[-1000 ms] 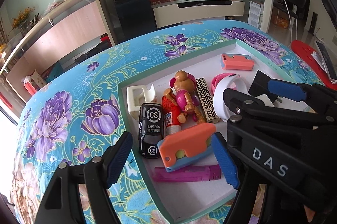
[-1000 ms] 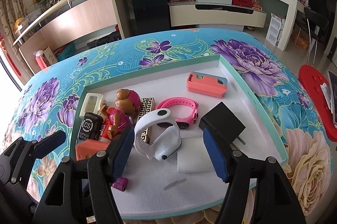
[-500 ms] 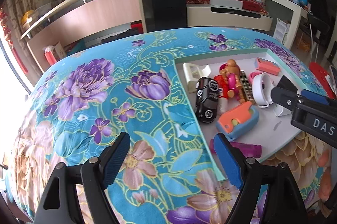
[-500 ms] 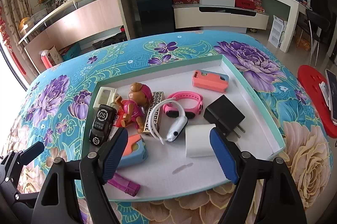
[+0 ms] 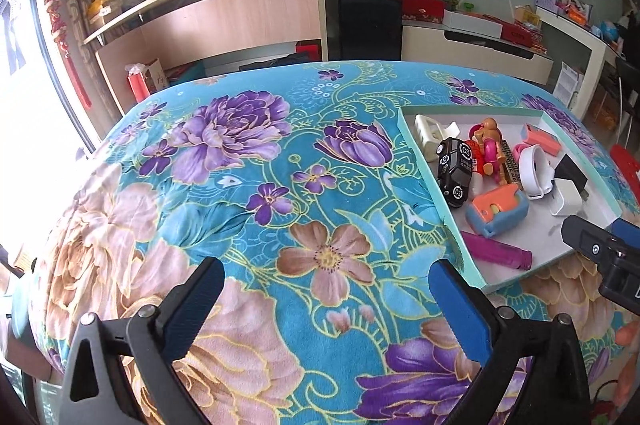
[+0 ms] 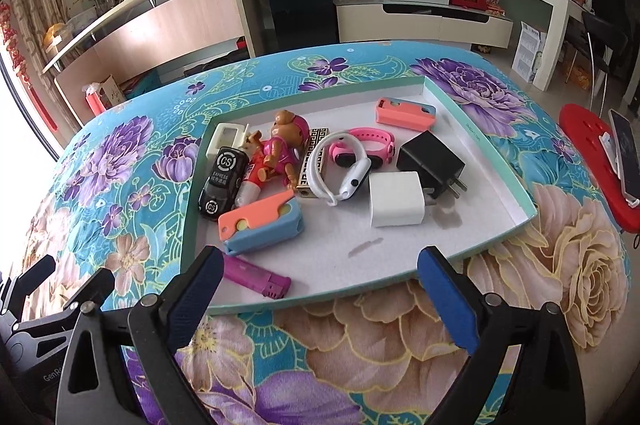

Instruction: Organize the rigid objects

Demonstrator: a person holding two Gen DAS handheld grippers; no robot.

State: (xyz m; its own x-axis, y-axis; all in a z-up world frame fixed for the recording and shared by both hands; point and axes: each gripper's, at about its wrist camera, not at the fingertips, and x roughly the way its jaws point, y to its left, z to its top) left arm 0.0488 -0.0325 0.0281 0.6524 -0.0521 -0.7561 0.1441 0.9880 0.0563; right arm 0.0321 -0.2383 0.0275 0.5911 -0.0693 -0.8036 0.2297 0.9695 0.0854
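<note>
Reading "CS" and "EXPRESS" on the glossy black toy car [image 6: 222,181], I see it lying in the shallow white tray [image 6: 472,141] with green walls, nose toward me, on the floral plush table [image 5: 240,185]. Beside it lie a plastic pup figure [image 6: 282,149], a boxy white charger [image 6: 396,199], a black plug [image 6: 430,159], and a purple lighter [image 6: 256,277] lengthwise along the near rim. My left tongs [image 5: 326,305] and right tongs [image 6: 318,295] are both opening, nothing between them.
</note>
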